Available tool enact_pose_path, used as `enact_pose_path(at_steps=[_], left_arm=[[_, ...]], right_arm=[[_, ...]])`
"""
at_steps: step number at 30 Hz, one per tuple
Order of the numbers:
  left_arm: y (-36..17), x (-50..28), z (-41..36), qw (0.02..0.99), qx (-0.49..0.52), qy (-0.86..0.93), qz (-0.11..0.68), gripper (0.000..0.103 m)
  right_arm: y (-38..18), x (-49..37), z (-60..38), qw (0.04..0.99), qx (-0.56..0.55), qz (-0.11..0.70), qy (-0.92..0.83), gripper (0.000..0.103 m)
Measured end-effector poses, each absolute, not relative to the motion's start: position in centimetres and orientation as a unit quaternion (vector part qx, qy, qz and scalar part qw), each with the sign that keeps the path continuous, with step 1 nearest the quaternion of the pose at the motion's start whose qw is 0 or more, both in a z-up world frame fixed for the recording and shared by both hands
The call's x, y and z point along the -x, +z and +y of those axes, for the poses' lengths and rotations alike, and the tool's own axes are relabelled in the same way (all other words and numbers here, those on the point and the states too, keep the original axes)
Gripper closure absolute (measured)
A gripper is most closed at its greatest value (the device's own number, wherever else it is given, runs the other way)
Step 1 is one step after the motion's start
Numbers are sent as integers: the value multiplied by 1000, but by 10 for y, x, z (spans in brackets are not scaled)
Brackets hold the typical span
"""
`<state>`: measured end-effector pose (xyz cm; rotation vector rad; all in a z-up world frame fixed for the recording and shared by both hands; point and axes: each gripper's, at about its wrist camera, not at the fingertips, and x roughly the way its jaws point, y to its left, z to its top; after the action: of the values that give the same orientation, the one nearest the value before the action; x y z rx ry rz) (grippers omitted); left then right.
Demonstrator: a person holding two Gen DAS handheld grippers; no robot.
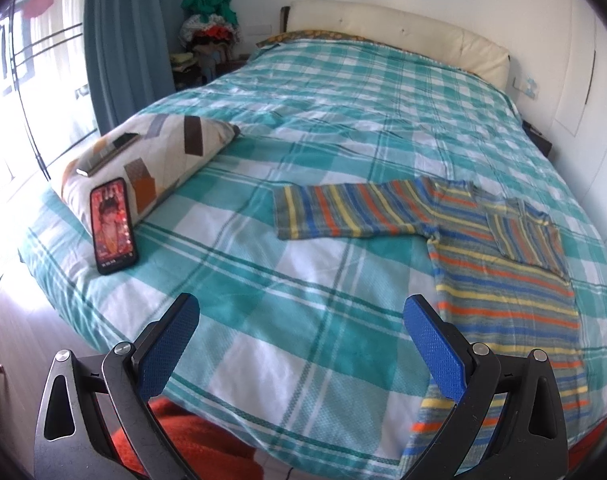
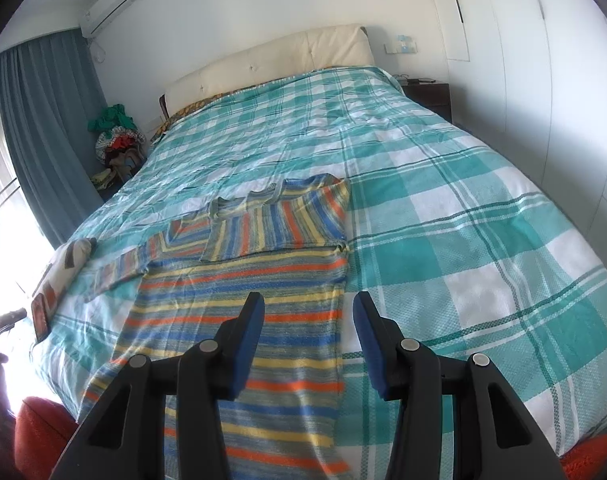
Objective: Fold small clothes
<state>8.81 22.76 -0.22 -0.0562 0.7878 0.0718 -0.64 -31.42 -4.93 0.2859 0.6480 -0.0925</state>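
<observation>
Bed (image 1: 303, 280) bears sweater (image 1: 503, 280), pillow (image 1: 151, 152).

Bedspread (image 1: 303, 152) lies open; pillow (image 1: 151, 156) and phone (image 1: 113, 226) crowd its left.

The left hand-held gripper (image 1: 301, 312) has two flat fingers faced with blue dimpled pads (image 1: 433, 350), each backed by a black bar. Behind them spread black triangular arms with teardrop cut-outs, pinned by round silver bolt heads (image 1: 121, 348) at about 7 and 5 o'clock in the left wrist view. The right hand-held gripper (image 2: 307, 312) is built alike: dark blue pads (image 2: 249, 344) on black fingers, black cut-out arms, four silver bolt heads (image 2: 409, 345) in a row.
</observation>
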Motion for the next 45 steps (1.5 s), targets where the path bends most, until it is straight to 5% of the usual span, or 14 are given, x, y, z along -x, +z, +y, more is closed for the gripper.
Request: enact_pose_path(at_steps=[34,45], left_arm=[[9,-89,210,916,23,-3,401,1],[-40,-154,232,876,102,-26,471,1]], right_arm=[[-45,16,-314,933,-153,321,-46,54],[-70,0,-287,924,-134,358,-13,52]])
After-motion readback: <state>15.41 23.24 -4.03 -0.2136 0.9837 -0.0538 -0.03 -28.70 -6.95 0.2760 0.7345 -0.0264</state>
